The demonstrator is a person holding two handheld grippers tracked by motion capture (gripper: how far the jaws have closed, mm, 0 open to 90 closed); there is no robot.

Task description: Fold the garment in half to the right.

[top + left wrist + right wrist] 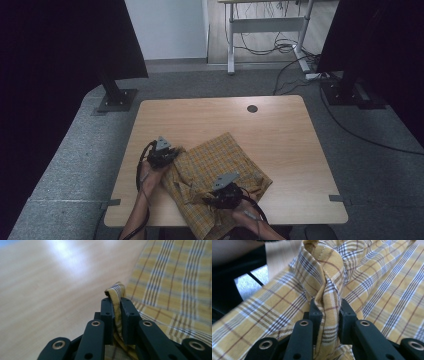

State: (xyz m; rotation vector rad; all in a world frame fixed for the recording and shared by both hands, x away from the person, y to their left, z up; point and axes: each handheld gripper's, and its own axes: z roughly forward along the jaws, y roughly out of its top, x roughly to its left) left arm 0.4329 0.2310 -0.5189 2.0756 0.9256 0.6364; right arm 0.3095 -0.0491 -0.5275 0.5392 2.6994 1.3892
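A yellow plaid shirt (220, 165) lies rumpled on the near half of the wooden table (225, 120), its lower part hanging over the front edge. At the shirt's left edge my left gripper (161, 154) is shut on a thin fold of the plaid cloth (116, 293), which pokes up between the jaws. My right gripper (226, 192) sits over the shirt's near right part. It is shut on a thick bunched fold of the shirt (325, 280) that rises between its jaws.
A round cable hole (252, 108) sits near the table's far edge. Dark curtains on stands (116, 97) flank the table at left and right. Behind it stand a desk frame (265, 25) and cables on the floor.
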